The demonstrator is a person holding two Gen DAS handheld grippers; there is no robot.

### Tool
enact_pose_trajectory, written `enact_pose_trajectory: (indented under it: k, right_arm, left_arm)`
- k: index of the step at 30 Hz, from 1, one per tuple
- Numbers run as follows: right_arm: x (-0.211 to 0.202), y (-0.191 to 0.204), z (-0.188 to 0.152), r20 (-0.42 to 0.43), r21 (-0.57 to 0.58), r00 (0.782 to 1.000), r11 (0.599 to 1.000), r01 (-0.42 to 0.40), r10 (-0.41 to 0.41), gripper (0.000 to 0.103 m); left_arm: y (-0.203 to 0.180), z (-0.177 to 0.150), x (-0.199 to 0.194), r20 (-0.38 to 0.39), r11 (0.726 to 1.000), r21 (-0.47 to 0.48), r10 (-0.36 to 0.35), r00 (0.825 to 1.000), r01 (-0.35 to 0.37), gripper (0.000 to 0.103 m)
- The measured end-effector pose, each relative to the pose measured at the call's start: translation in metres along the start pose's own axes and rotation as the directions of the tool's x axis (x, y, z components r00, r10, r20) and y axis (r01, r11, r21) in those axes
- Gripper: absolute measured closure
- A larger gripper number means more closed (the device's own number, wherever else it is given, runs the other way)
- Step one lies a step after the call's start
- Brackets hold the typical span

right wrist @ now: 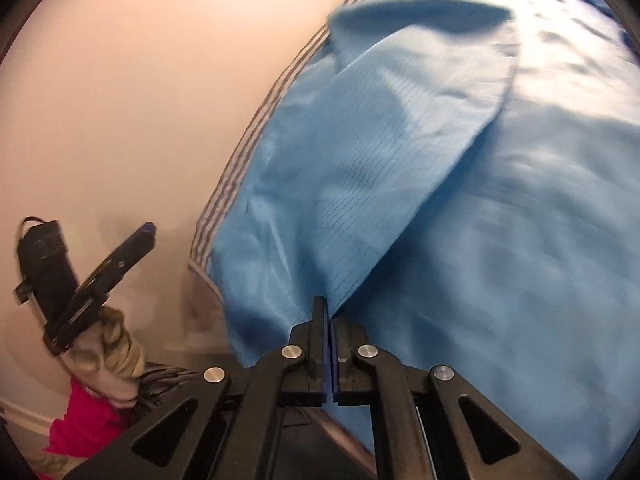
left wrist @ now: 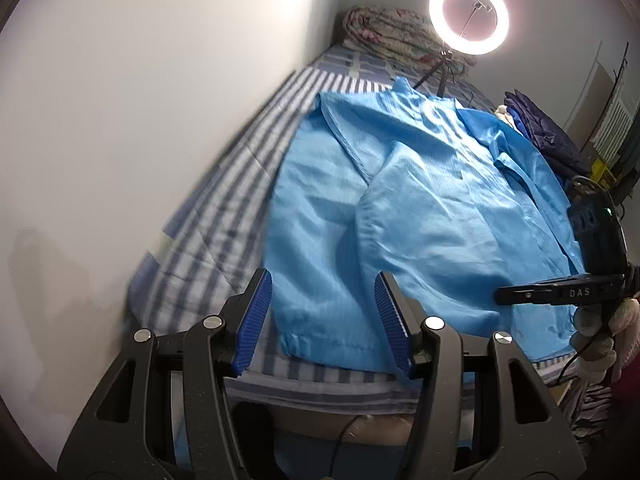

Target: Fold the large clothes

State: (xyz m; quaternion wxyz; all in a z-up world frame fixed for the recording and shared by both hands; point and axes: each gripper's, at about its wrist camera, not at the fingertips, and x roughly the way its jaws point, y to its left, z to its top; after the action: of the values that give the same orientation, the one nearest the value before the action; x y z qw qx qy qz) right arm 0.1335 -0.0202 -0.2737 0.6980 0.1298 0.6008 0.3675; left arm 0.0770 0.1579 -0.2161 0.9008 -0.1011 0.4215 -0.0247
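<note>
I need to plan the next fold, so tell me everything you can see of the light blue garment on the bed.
The light blue garment is a large jacket or coat of thin, slightly shiny fabric with a fine woven stripe, creased. It lies spread on the striped bedsheet, collar toward the ring light, one sleeve folded across its body and a stitched hem at the near edge. The right gripper is shut on a pinched fold of it. The left gripper hangs open above the hem, not pressing on it.
</note>
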Motion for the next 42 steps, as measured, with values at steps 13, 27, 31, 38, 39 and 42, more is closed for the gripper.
enact_pose_trajectory:
  k: [13,27,31,38,39,42]
  right_arm:
    - [-0.016,-0.035,-0.018,-0.041,-0.039,0.988,0.989,0.145,-0.146,0.074]
    - [0.005,-0.033,-0.025,-0.094,-0.034,0.996,0.999,-0.007,0.004,0.103]
    - [0.014,-0.011,-0.027,-0.118,-0.068,0.992,0.996,-0.054,0.046,0.103]
    - [0.044,0.028,-0.029,-0.173,-0.182,0.984,0.981,-0.067,0.035,0.101]
    - [0.046,0.032,-0.028,-0.172,-0.198,0.985,0.978,-0.062,0.027,0.099]
    - [0.041,0.038,-0.024,-0.165,-0.219,0.985,0.973,-0.079,0.043,0.098]
  left_arm:
    - [-0.052,-0.041,0.064,-0.212,0.985,-0.061,-0.169,0.962,0.16,0.047]
    - [-0.051,-0.036,0.075,-0.204,0.993,-0.062,-0.113,0.972,0.103,0.103]
    - [-0.027,-0.032,0.05,-0.184,0.997,-0.055,-0.063,0.981,0.054,0.103]
    - [0.027,-0.026,0.036,-0.177,0.993,-0.106,0.041,0.983,-0.061,0.103]
    - [0.032,-0.024,0.039,-0.176,0.991,-0.116,0.052,0.983,-0.073,0.103]
    - [0.037,-0.023,0.049,-0.183,0.989,-0.087,0.099,0.978,-0.117,0.103]
